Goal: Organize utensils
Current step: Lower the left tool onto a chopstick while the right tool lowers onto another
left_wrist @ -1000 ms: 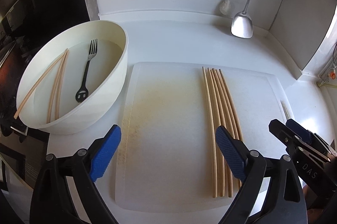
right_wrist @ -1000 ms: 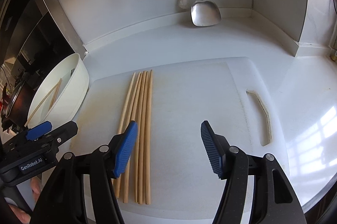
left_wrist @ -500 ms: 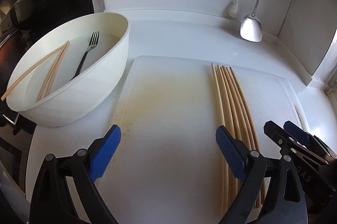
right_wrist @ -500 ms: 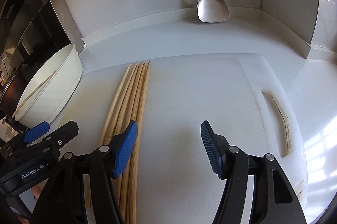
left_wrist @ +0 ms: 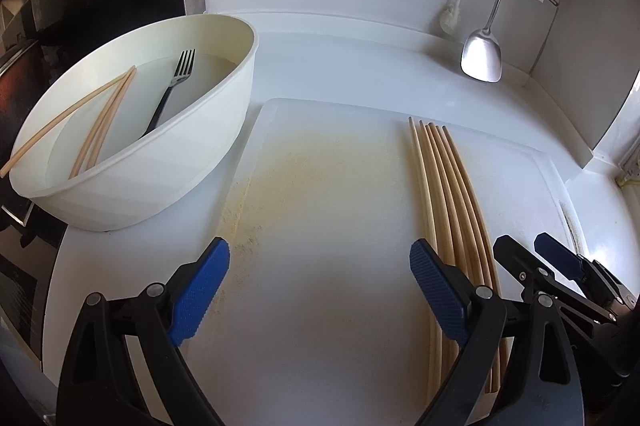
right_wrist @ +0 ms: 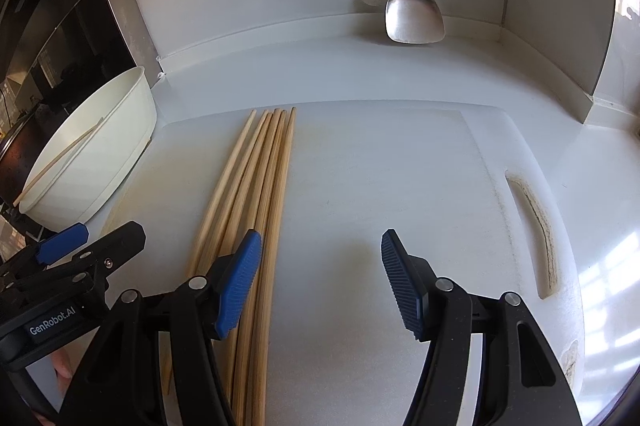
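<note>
Both tongs wide open, empty: left gripper, right gripper over white plastic cutting board. Five pale wooden chopsticks bundled on board; three more w/ black-handled fork in white bowl. Best reached low, pinched mid-shaft.

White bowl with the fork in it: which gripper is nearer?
Left. The left gripper hovers open over the cutting board, just right of the white bowl. The right gripper is open farther right, beyond the chopsticks on the board.
</note>
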Motion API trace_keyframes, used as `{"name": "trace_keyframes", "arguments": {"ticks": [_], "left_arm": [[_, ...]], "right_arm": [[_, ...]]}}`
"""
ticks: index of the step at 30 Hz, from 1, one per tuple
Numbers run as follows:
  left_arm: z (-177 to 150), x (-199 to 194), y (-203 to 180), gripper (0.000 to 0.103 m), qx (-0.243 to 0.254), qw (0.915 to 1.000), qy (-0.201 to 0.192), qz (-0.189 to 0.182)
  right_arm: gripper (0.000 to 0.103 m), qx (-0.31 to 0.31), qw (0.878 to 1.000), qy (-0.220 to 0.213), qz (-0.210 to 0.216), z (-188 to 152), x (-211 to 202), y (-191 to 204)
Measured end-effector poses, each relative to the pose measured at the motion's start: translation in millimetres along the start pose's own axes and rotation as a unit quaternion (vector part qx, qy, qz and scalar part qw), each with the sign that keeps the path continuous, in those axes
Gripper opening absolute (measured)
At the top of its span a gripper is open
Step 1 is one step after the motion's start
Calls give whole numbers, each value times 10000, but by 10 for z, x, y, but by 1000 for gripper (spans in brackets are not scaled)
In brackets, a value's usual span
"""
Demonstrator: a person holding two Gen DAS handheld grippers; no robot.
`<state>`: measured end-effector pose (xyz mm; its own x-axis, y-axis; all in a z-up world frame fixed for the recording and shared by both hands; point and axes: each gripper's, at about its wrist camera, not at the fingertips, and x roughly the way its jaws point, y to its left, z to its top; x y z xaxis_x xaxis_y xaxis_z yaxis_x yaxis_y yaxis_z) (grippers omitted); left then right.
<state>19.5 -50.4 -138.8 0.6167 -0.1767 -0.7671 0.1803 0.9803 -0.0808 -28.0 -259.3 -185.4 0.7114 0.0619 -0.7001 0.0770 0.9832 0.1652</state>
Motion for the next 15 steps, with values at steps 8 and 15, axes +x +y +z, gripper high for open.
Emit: {"name": "trace_keyframes", "arguments": {"ticks": [8, 15], "left_arm": [[4, -4, 3, 90, -25, 10000, -11, 16], [20, -5, 31, 90, -69, 10000, -15, 15]], "right_arm": [[60, -314, 9990, -11, -306, -18, 33, 102], [60, -485, 9974, 0, -531, -17, 93, 157]]}}
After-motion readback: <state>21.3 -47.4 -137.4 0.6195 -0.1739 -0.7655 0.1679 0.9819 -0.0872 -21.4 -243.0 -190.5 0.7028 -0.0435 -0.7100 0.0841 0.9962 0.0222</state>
